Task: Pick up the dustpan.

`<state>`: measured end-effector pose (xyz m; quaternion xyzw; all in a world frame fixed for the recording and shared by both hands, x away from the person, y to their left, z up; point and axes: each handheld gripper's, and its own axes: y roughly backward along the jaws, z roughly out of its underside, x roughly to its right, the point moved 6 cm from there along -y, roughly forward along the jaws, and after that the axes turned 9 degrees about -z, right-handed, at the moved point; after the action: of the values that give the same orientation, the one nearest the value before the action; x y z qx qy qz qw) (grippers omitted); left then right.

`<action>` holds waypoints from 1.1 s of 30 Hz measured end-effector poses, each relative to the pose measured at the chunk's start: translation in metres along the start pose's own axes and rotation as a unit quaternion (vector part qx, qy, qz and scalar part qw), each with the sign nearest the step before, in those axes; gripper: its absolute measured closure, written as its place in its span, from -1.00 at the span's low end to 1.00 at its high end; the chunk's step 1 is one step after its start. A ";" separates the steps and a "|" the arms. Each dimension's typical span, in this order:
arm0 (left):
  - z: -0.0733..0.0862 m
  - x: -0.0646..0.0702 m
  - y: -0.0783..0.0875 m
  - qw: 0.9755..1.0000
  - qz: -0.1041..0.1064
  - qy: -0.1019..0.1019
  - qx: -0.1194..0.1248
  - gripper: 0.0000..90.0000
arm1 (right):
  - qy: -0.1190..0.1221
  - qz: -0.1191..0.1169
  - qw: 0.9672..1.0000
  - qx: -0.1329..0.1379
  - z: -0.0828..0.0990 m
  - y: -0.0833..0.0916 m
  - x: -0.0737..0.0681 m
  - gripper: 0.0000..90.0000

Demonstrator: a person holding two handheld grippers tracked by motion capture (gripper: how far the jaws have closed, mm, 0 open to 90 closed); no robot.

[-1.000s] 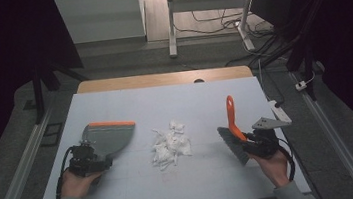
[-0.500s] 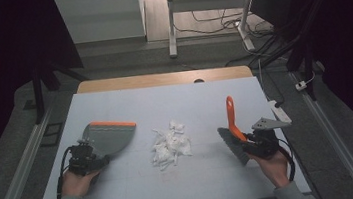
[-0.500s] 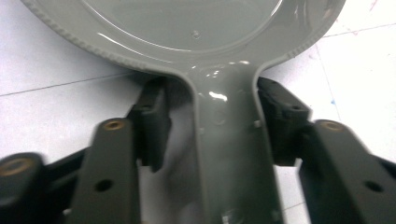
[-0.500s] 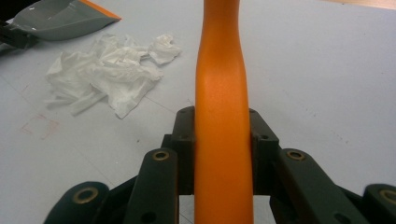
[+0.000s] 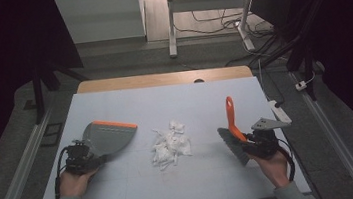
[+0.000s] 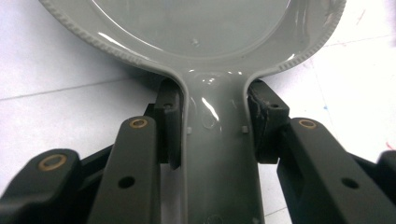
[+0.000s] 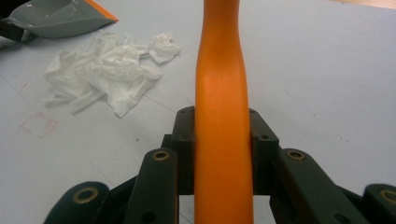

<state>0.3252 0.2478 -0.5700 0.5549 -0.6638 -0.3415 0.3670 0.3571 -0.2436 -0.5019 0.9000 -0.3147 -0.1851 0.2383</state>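
Note:
A grey dustpan point(image 5: 111, 137) with an orange front lip lies on the white table top point(image 5: 189, 98) at the left. My left gripper point(image 5: 96, 160) has just been closing its jaws on the pan's handle, and its pads press both sides of the grey dustpan handle point(image 6: 212, 154). At the right, my right gripper point(image 5: 247, 141) is shut on the orange handle point(image 7: 219, 84) of a hand brush point(image 5: 230, 118), whose dark bristles rest on the table. A heap of crumpled white tissue point(image 5: 171, 144) lies between the two tools, apart from both.
A small white bar point(image 5: 279, 110) lies at the table's right edge. A wooden strip point(image 5: 162, 78) borders the far edge. Metal rails run along the floor on both sides, with a desk frame and cables beyond.
The left gripper's jaws have drawn in around the dustpan handle. Both hands, the brush and the tissue heap stay where they were.

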 end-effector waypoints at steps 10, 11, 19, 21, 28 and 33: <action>-0.001 -0.002 0.005 1.000 0.007 -0.006 0.019 0.37 | 0.000 0.002 1.000 0.001 -0.001 0.001 0.000 0.56; -0.001 -0.002 0.006 1.000 0.007 -0.008 0.020 0.37 | 0.000 0.002 1.000 0.001 -0.001 0.001 0.000 0.56; -0.002 -0.004 0.011 0.999 0.007 -0.013 0.039 0.37 | 0.001 0.003 1.000 0.005 -0.002 0.002 0.000 0.56; -0.003 -0.004 0.013 0.999 0.008 -0.014 0.043 0.37 | 0.001 0.003 1.000 0.005 -0.002 0.003 0.000 0.56; -0.004 -0.006 0.019 0.998 0.013 -0.021 0.060 0.37 | 0.002 0.004 1.000 0.007 -0.003 0.003 0.000 0.56; -0.005 -0.008 0.023 0.997 0.017 -0.024 0.071 0.37 | 0.002 0.004 1.000 0.006 -0.002 0.003 0.000 0.56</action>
<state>0.3192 0.2593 -0.5489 0.5597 -0.7045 -0.3007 0.3161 0.3567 -0.2455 -0.4982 0.9004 -0.3191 -0.1802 0.2344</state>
